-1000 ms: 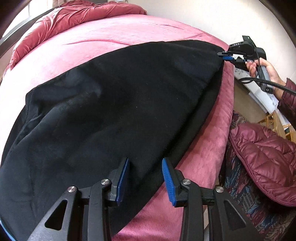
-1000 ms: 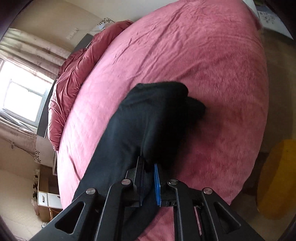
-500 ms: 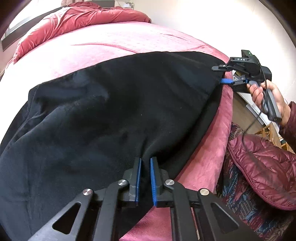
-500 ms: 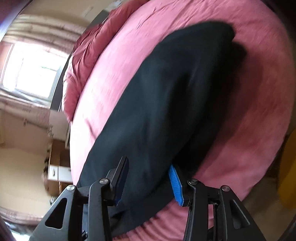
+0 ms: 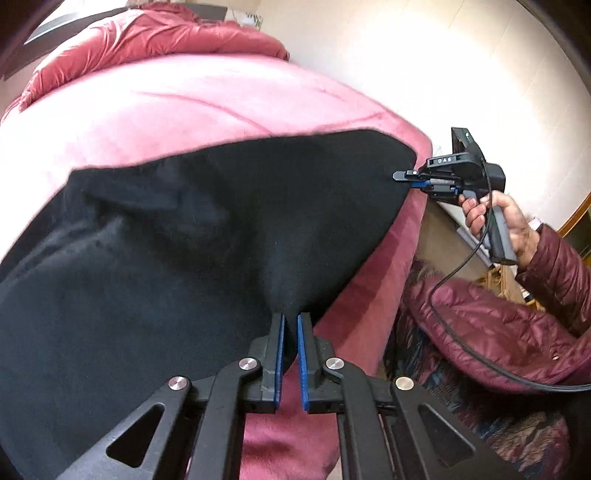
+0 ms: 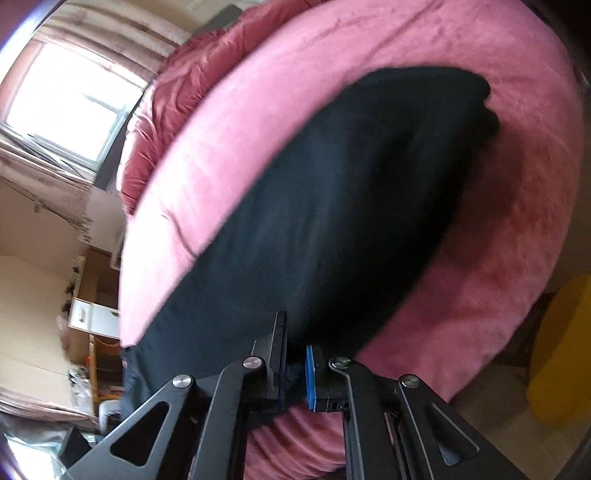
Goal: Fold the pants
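Pink bedspread point(image 5: 229, 107) covers the bed, red duvet point(image 5: 147, 33) bunched at its far end, pale wall behind. Black pants point(image 5: 184, 240) lie spread across the spread, near edge along the bed's side. Left gripper point(image 5: 290, 325) has its fingers pinched together on that near edge, cloth tenting up into them. Right gripper point(image 6: 295, 350), jaws just closed, is clamped on the same edge further along; person's hand point(image 5: 495, 218) holds its handle. Step in hand: both grips set for a fold. Next likely needs lifting both corners together, carrying them evenly across to the far edge.
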Demonstrator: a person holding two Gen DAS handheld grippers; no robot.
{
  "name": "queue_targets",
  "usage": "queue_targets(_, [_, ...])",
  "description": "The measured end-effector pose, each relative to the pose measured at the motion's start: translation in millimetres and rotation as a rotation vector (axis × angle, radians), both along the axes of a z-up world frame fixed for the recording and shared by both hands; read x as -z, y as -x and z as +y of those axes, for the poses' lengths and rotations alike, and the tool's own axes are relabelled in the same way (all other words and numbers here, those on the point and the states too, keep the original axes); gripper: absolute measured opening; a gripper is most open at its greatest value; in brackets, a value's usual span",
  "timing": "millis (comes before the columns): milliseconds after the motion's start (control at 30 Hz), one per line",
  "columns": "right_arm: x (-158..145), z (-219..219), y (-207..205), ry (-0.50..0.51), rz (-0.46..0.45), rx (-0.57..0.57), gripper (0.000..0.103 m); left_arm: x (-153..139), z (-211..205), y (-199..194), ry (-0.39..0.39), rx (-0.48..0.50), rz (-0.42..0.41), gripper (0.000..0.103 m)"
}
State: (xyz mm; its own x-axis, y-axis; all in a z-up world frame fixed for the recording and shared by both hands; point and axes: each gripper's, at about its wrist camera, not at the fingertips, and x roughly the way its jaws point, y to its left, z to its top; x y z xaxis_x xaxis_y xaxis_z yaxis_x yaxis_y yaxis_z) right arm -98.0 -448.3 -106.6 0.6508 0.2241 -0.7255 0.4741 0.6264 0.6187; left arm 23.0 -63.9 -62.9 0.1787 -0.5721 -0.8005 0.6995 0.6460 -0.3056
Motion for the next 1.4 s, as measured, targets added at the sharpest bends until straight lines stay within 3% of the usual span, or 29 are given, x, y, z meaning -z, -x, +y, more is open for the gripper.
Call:
queue_targets(133, [10.0,-6.6,2.6,-0.048,0.004,0.017,0.013,12.7,-6.4,-6.4,-0.022,-0.024,0.060,0.009])
queue_targets(200, [2.8,-13.4,6.4,-0.035,-0.015,0.026,0.016,7.9,-1.2,-8.4,0.011,-0.037,0.086,0.021])
queue_targets(400, [-20.8,-61.5,16.7,0.020,-0.067,0.192,0.027,-7.5,19.0,-13.6,0.103,-0.107,0.122,0.025])
queue_targets(633, [-11.9,-113.8,8.9,0.013,0.009,0.402,0.027,-15.3,42.8,-25.2,0.124,-0.221,0.116,0.025])
queue_targets(767, [-15.8,-118.1,0.4,0.060,0.044,0.409,0.022,-16.4,56.2,-29.1,0.111,-0.239,0.113,0.025])
queue_targets(933, [-31.5,-118.4,21.0,0.067,0.004,0.424,0.022,-14.5,58.8,-28.5,0.128,-0.261,0.106,0.025])
queue_targets(1000, [-33.4,-118.9,30.3,0.101,0.024,0.432,0.037,-13.5,60.3,-29.0,0.128,-0.265,0.110,0.025])
queue_targets(1033, [-33.1,-120.0,32.1,0.099,0.022,0.440,0.055,-13.6,60.8,-29.3,0.123,-0.261,0.111,0.025])
queue_targets(1067, [-32.6,-122.4,35.8,0.096,0.019,0.454,0.062,-13.5,59.7,-28.7,0.115,-0.257,0.108,0.025])
queue_targets(1200, [-27.8,-135.4,26.0,0.078,0.031,0.458,0.061,-12.1,52.0,-24.5,0.101,-0.249,0.100,0.025])
queue_targets(1233, [-24.8,-136.7,22.0,0.071,0.042,0.454,0.050,-10.9,49.5,-23.8,0.097,-0.251,0.101,0.025])
queue_targets(1267, [-23.0,-139.1,16.7,0.065,0.047,0.448,0.026,-10.6,49.5,-23.6,0.093,-0.253,0.103,0.025])
queue_targets(1333, [-25.8,-139.2,7.3,0.111,0.075,0.429,0.017,-9.4,47.8,-22.6,0.081,-0.255,0.102,0.025])
queue_targets(1400, [-37.8,-135.6,9.8,0.167,0.046,0.416,0.011,-7.7,46.4,-21.2,0.072,-0.257,0.100,0.025])
